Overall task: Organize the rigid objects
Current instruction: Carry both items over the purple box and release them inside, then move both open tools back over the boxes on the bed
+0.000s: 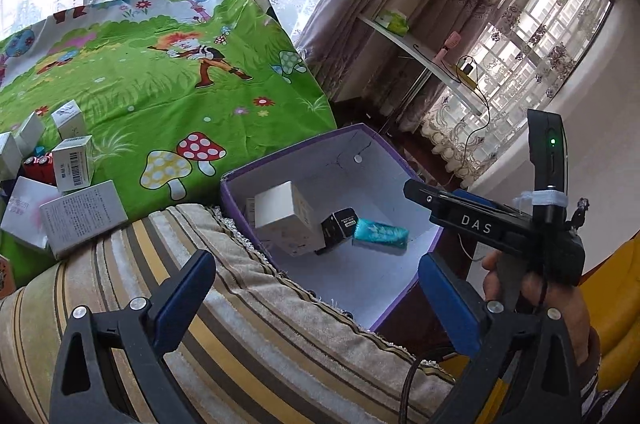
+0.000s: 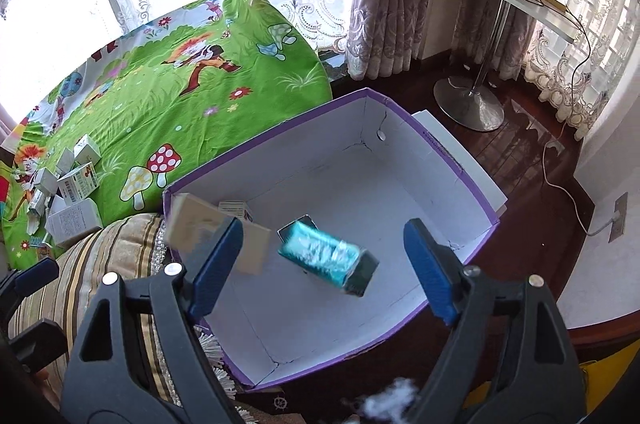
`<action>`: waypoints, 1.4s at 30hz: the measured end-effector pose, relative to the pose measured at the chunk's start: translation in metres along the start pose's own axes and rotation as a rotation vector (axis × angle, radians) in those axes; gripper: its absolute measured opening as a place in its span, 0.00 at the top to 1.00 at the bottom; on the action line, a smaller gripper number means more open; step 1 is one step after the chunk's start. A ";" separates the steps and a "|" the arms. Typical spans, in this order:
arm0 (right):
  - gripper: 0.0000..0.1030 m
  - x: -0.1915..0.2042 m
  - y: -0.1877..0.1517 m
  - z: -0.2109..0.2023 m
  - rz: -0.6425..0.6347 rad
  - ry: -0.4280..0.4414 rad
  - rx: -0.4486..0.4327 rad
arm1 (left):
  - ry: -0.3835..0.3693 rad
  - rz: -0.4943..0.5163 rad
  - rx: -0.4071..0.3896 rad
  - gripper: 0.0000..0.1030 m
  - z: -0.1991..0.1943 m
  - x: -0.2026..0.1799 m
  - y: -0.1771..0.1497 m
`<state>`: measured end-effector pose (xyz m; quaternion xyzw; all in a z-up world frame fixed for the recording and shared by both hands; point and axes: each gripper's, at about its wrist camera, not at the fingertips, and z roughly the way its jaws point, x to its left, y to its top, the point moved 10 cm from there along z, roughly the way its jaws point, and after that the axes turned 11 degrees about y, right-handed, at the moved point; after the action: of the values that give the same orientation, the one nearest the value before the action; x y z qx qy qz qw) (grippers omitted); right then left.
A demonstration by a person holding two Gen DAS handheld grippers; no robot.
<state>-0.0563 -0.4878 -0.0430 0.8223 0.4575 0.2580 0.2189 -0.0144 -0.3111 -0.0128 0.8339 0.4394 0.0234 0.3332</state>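
The right gripper has its jaws spread wide and empty at lower centre, above the purple-rimmed white box. A teal packet (motion-blurred) sits in frame between the fingers, beside a white carton inside the box. The left gripper is likewise wide and empty over the striped cushion. Small white cartons lie at left on the green cartoon sheet.

Three small packages inside the open storage box, right of a box cluster on the bedsheet.
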 end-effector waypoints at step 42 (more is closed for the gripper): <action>0.10 0.139 -0.028 0.028 -0.256 0.200 0.114 | 0.528 -0.241 -0.079 0.01 -0.059 0.205 -0.016</action>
<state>0.0060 -0.3572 -0.0498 0.7387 0.5920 0.2819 0.1562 0.0798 -0.1201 -0.0280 0.7271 0.6056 0.2170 0.2400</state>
